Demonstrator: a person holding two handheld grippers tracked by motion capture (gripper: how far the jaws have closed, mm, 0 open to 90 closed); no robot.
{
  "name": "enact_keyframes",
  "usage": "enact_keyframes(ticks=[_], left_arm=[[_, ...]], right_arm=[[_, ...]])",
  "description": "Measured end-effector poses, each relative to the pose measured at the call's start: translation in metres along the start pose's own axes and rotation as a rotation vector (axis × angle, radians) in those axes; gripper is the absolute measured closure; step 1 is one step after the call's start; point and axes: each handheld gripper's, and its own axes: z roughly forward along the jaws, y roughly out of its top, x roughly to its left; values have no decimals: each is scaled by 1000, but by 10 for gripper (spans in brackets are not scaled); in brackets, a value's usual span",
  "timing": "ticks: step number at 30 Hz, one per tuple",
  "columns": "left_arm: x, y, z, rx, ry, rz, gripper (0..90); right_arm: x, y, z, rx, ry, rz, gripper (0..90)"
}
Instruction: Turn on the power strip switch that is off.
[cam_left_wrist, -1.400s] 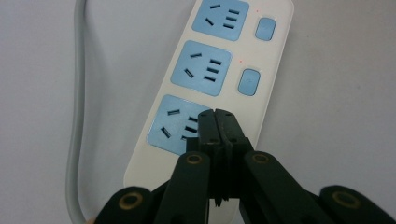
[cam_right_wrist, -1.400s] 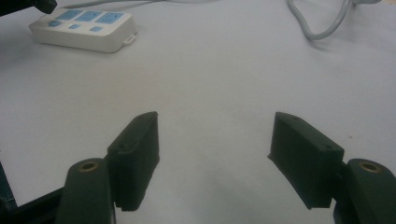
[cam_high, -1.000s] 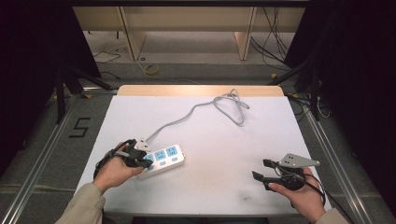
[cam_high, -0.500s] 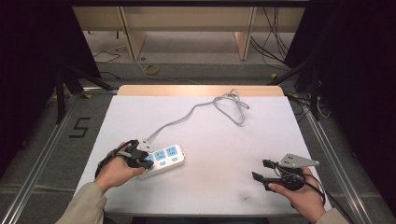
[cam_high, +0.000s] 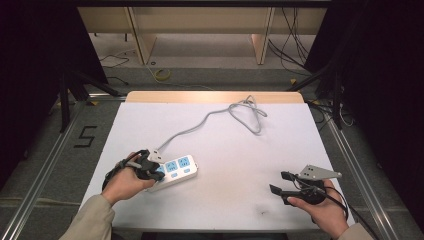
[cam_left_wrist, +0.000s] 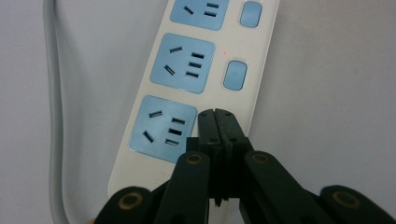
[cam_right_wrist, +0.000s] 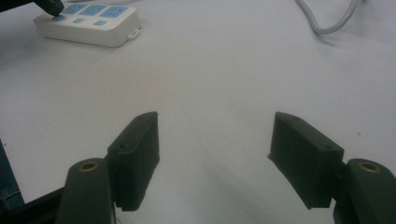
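— Nothing has shifted since a second ago: left tongs (cam_left_wrist: 215, 122), jaws shut on nothing, tip over the power strip (cam_high: 176, 169) near the desk's (cam_high: 225, 140) front-left corner. Press its switch (cam_left_wrist: 235, 74) squarely
— Right tongs (cam_high: 281, 183) gape idle; strip's near end is hidden

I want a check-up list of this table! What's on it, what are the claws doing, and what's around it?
Surface: white table, one small dark mark near the front edge.
Job's things: white power strip with blue sockets and buttons.
Clutter: nothing seen.
Grippers: left claw shut, tips over the strip's near button spot; right claw open, holding nothing.
Cables: grey cord loops toward the far edge.
Surroundings: wooden shelving, floor wires, a floor mark "5".
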Motion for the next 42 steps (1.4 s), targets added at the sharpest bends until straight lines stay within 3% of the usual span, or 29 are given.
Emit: enact_keyframes(ticks=[19, 21, 25, 42], left_arm=[[-1, 5, 2, 38, 5, -17, 897], [-1, 6, 2, 51, 5, 0, 897], [0, 6, 2, 52, -2, -14, 898], [-1, 10, 3, 98, 7, 8, 897]], right_arm=[[0, 0, 0, 6, 5, -3, 332], [0, 0, 1, 6, 6, -4, 332], [0, 0, 1, 6, 5, -4, 332], [1, -1, 1, 14, 12, -4, 331]])
